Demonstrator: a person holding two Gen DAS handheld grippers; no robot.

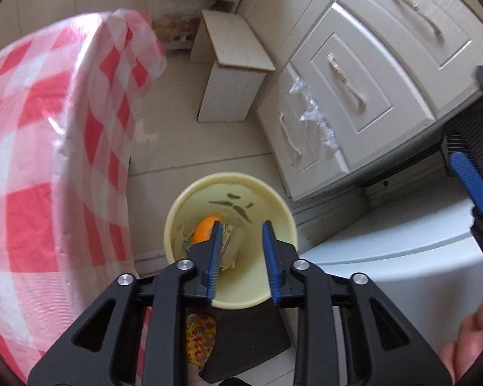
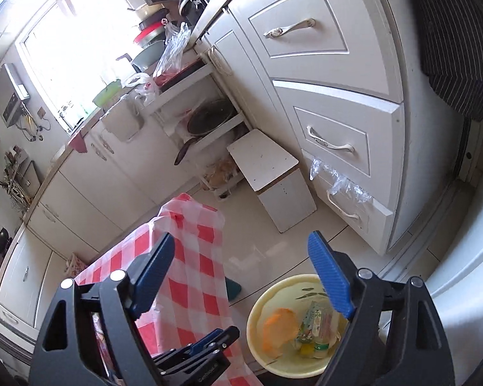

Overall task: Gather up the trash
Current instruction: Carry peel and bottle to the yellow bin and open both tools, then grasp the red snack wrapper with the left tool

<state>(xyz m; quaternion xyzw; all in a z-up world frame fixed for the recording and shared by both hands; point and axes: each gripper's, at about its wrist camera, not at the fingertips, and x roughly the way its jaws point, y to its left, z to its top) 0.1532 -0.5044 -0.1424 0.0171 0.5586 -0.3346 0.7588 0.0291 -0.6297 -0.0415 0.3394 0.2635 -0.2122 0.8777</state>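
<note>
The left gripper [image 1: 243, 251] hangs directly above the pale-yellow round plastic bin [image 1: 283, 222], its blue-padded fingers spread partway with nothing pinched between them. In the left wrist view the bin's mouth lies straight ahead along the finger axis — the left gripper is the nearer of the two.

The right gripper [image 2: 244, 276] is spread wide and empty; the bin sits below and just beside its right finger.

Inside the bin lie an orange peel [image 2: 278, 328], a crumpled green-and-white printed carton [image 2: 317, 318] and small yellowish scraps; the carton's long axis runs roughly from rim toward bin floor.

Beside the bin, toward the left gripper's side, stands the table under a red-and-white checked plastic cloth [image 1: 48, 160]. Beyond the bin stand the white drawer cabinet [image 2: 331, 96] and a white stool [image 2: 273, 173].

Judgement: whatever the left gripper carried appears delivered; further trash must be sought away from the bin.
</note>
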